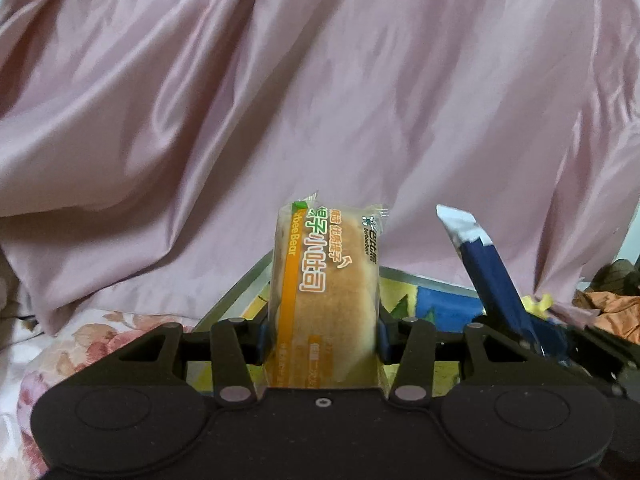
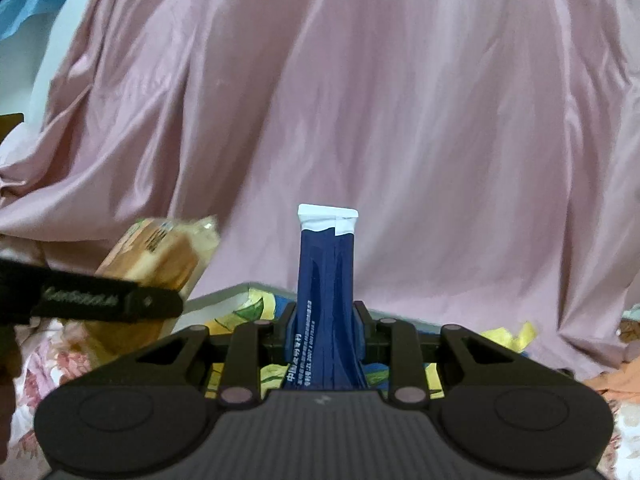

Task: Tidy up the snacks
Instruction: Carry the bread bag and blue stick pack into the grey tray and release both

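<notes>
Pink drape [image 1: 320,100] close ahead — tray [image 1: 240,292] below

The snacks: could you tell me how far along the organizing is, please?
Done: nothing visibly placed yet. In hand: the left hand-held gripper grips the bread packet, the right hand-held gripper the blue sachet, both above the tray. Left: setting them down.
</notes>
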The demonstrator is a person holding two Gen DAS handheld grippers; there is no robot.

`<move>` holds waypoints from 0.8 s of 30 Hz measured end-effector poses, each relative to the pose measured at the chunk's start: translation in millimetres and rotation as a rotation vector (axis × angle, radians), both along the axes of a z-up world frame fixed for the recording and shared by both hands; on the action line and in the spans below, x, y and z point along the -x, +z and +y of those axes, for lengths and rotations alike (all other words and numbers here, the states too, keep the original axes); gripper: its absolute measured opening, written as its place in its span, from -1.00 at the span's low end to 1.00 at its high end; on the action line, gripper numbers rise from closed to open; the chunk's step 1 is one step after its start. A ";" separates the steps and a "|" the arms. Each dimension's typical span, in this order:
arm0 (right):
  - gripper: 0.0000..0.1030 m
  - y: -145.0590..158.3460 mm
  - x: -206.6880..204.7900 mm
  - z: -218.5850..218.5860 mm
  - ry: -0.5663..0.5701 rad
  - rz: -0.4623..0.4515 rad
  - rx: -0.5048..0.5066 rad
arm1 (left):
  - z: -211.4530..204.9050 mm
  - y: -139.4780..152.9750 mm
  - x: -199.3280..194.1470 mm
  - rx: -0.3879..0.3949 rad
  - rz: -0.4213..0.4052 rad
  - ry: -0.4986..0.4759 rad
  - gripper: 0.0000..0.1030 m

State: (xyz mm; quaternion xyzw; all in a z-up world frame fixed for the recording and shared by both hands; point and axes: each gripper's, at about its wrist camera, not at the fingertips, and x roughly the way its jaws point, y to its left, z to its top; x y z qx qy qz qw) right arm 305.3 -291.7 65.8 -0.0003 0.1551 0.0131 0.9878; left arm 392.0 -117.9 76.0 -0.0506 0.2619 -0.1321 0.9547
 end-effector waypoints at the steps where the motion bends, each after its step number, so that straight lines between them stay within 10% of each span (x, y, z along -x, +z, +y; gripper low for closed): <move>1: -0.40 -4.1 -3.4 1.0 -0.001 0.012 0.003 | -0.1 -3.5 -5.6 -0.003 0.009 0.001 -0.05; 24: -0.36 -28.8 12.0 -54.9 0.158 0.004 0.143 | -19.1 -40.3 25.7 -0.056 0.064 0.029 -0.01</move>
